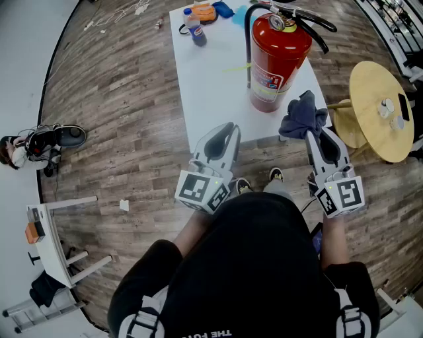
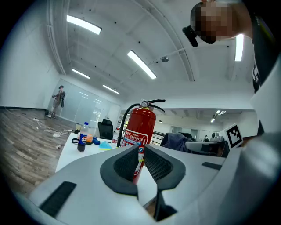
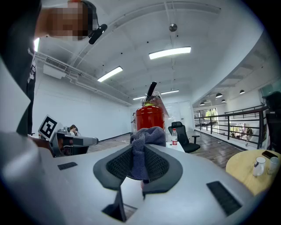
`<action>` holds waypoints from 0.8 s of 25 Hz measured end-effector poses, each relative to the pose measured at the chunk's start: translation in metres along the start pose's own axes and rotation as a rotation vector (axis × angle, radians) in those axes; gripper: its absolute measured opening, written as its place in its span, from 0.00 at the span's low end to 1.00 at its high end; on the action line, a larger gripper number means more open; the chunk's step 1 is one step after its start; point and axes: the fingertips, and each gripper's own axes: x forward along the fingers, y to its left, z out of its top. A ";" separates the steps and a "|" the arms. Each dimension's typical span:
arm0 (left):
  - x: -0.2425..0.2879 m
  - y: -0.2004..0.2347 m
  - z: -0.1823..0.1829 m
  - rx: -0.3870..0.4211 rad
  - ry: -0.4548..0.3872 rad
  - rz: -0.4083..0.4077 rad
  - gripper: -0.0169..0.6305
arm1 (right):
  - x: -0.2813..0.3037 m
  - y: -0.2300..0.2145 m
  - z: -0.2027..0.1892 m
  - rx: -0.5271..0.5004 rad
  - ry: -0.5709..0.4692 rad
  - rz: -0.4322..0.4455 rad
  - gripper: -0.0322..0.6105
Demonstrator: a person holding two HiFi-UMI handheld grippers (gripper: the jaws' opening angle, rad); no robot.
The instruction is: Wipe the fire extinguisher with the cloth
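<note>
A red fire extinguisher (image 1: 277, 63) with a black hose and handle stands upright near the front right corner of the white table (image 1: 211, 86). A dark blue-grey cloth (image 1: 302, 115) bunches out of my right gripper (image 1: 316, 135), which is shut on it just right of the extinguisher's base and apart from it. In the right gripper view the cloth (image 3: 147, 136) fills the jaws of the right gripper (image 3: 143, 147), with the extinguisher (image 3: 150, 116) straight behind. My left gripper (image 1: 225, 132) is held level at the table's front edge, shut and empty. Past the left gripper (image 2: 141, 148) in its own view rises the extinguisher (image 2: 141, 127).
A cola bottle (image 1: 194, 28) and some orange and blue items (image 1: 206, 12) lie at the table's far end. A round yellow side table (image 1: 380, 109) with cups stands to the right. A small white desk (image 1: 49, 218) is at the left on the wooden floor.
</note>
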 end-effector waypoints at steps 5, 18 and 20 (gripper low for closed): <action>-0.004 0.002 -0.003 -0.021 0.006 0.007 0.12 | 0.001 0.005 -0.004 0.000 0.016 0.004 0.16; -0.004 0.011 -0.009 -0.070 0.019 0.015 0.12 | 0.002 -0.016 0.009 0.087 -0.009 -0.043 0.16; 0.001 0.012 -0.010 -0.075 0.027 0.015 0.12 | 0.004 -0.022 0.016 0.100 -0.027 -0.048 0.16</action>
